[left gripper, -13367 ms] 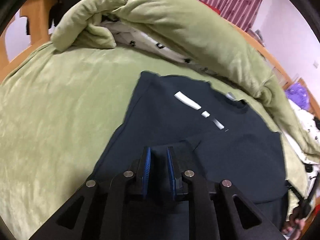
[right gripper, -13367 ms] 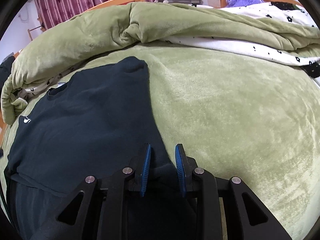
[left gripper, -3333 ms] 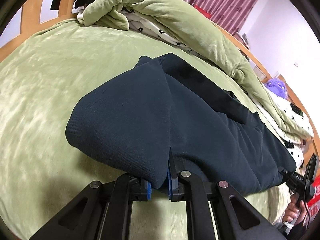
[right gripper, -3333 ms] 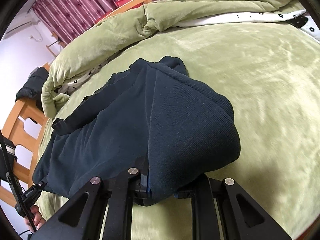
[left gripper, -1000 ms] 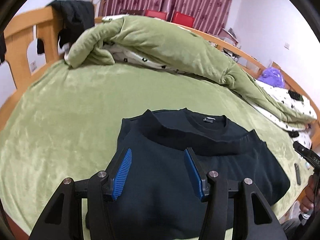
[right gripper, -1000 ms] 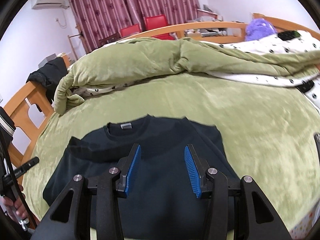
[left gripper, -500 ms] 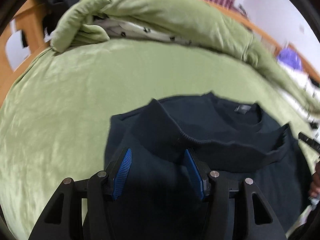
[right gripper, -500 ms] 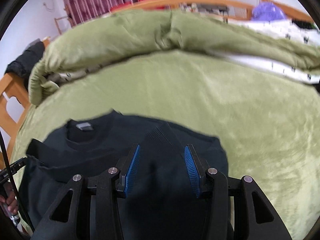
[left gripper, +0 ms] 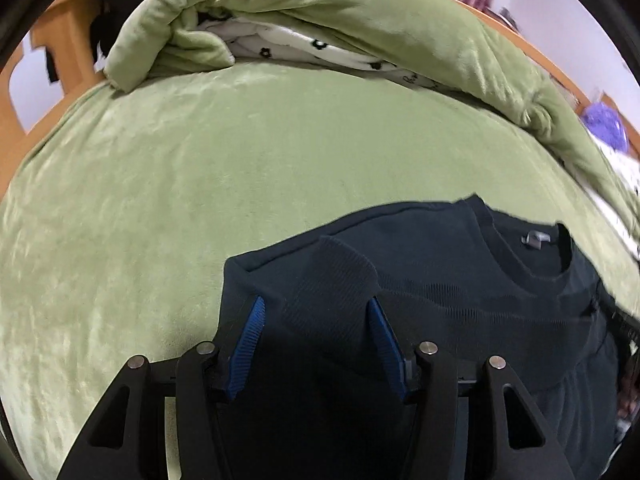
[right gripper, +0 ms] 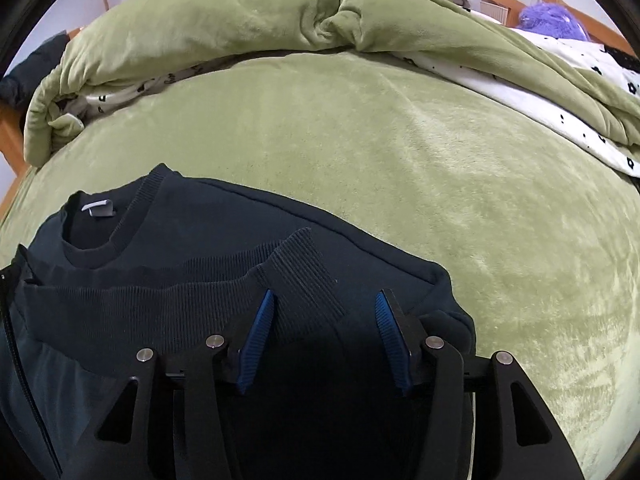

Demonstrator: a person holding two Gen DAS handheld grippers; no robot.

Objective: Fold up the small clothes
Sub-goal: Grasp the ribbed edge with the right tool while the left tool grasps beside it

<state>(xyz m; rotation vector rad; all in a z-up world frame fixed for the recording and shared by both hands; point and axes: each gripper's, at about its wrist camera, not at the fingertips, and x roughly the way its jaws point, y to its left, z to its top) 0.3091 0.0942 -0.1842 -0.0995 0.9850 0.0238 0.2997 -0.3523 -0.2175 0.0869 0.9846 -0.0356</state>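
Sweater (left gripper: 440, 280) lies folded on the bed (left gripper: 200, 180), near its front edge, ribbed hem over the chest. I hold my left gripper (left gripper: 316, 344) and right gripper (right gripper: 324, 344) wide open, empty, above the hem corners.

Left wrist view: low, close over left part of sweater (left gripper: 440, 280), facing along left tongs (left gripper: 316, 316) across bed (left gripper: 200, 180) toward duvet (left gripper: 360, 12).
Right wrist view: low, close over right part of sweater (right gripper: 200, 248), facing along right tongs (right gripper: 324, 312).
Shared: sweater collar, bed (right gripper: 440, 160), duvet (right gripper: 240, 12).
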